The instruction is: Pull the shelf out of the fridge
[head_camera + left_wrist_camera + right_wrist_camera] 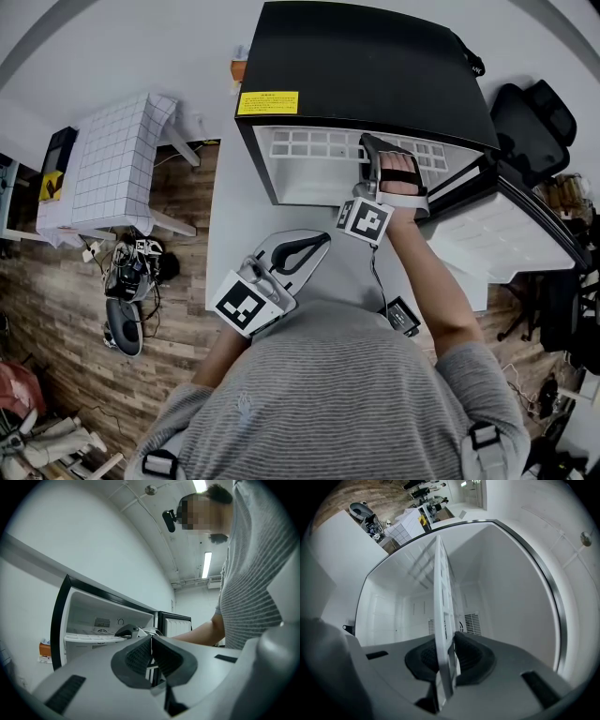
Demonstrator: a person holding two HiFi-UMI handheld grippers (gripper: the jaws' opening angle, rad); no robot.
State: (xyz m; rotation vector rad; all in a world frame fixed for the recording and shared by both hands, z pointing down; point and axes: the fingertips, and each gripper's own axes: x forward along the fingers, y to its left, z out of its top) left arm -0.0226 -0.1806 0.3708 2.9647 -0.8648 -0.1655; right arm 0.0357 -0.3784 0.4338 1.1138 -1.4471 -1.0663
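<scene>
Blk fridge (pixel 366 66), white shelf (pixel 309 145), grey-striped shirt (pixel 328 394), yellow label (pixel 267 102).

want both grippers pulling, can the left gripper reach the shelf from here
Probably yes: the fridge door is open, the left gripper sits just outside with jaws shut and empty, and the shelf is bare to the left of the right gripper.

White desk (pixel 228 220) carrying a black fridge (pixel 366 66), door (pixel 525 230) swung open at right; small black box (pixel 402 317) with cable lying near front edge.
</scene>
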